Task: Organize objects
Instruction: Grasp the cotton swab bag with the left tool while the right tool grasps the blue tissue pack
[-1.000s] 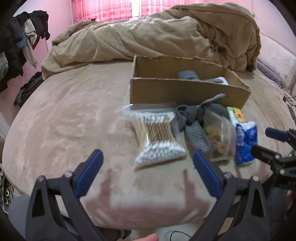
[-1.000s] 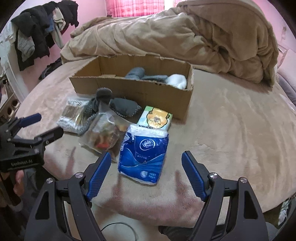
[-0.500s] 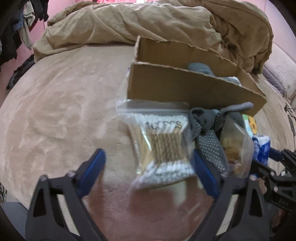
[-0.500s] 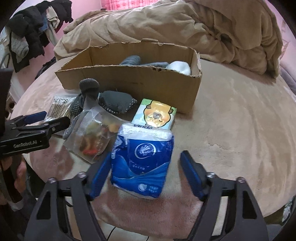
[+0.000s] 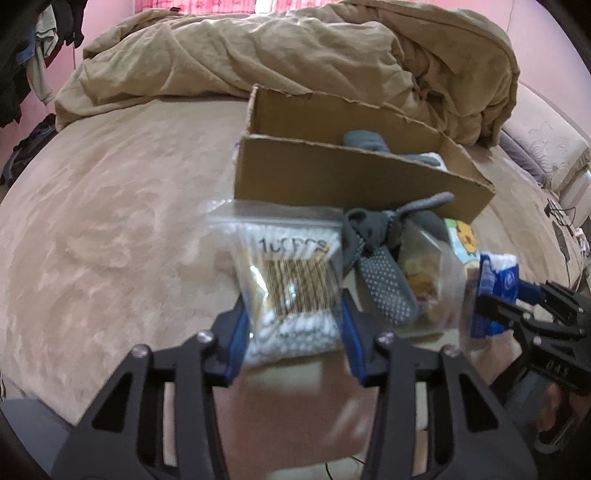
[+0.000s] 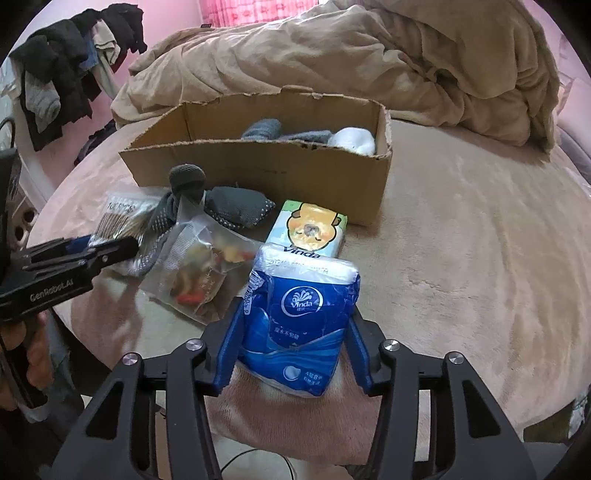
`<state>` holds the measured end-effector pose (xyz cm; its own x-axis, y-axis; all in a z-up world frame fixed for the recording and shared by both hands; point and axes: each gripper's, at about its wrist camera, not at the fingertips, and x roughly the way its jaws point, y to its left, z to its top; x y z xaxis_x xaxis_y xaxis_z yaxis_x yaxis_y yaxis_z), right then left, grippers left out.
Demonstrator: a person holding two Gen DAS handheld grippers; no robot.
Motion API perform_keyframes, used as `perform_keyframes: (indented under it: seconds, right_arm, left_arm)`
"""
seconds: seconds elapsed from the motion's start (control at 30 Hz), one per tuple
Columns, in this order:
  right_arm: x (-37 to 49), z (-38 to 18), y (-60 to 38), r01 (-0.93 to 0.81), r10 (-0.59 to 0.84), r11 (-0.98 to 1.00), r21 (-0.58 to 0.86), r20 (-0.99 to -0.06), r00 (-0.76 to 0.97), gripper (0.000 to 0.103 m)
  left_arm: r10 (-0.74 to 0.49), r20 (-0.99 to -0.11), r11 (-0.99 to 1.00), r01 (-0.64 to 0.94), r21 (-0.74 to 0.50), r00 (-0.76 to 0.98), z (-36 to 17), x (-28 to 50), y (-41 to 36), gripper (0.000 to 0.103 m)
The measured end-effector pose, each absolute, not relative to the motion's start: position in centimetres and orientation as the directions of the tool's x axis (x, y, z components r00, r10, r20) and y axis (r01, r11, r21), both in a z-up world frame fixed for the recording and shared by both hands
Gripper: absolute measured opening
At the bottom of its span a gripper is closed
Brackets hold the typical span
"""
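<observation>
This is a bedroom in a home. A round bed (image 6: 461,229) covered in a tan plush sheet fills most of both views, and a rumpled tan duvet (image 6: 369,62) is heaped across the upper part of the frame. Pink walls and pink curtains (image 5: 207,4) at the top edge show a window behind the bed. At the upper left of the right wrist view, dark clothes (image 6: 66,62) hang in a bunch, probably on a rack, though the edge of the frame is too distorted to be sure. In the middle of the bed stands an open cardboard box (image 6: 258,166) holding socks, with everyday household packets lying in front of it.
</observation>
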<state>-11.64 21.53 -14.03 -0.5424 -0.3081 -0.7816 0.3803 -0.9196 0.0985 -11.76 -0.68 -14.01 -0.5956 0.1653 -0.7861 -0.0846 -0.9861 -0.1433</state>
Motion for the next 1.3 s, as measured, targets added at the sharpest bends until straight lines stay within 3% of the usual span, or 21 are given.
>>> perform_keyframes:
  seconds: [0.8,1.03,1.13,1.3]
  right_arm:
    - [-7.5,-3.6,21.5,0.433,-0.406,-0.889,0.147,-0.690,-0.600,0.053]
    - [-10.0,-6.2,17.7,0.475,-0.450,-0.861,0.184,-0.710,-0.541,0.053]
    - [-11.4,-9.5,15.1,0.489,-0.473,-0.842,0.228,-0.749,-0.464,0.053]
    - [-11.0,-11.2,12.9,0.516,-0.463,-0.833,0.200,-0.763,-0.452,0.052]
  left_arm:
    - [0.180,-0.686,-0.982,-0.093,-0.163,-0.705,-2.6,-5.2,-1.5,0.044]
    - [0.118,-0.727,-0.991,-0.039,-0.125,-0.676,-6.2,-6.6,-3.1,0.043]
    - [0.140,-0.791,-0.988,-0.033,-0.150,-0.595,-9.6,-7.2,-4.0,0.043]
    - [0.190,-0.817,-0.980,-0.051,-0.194,-0.544,-12.6,-6.5,-4.1,0.049]
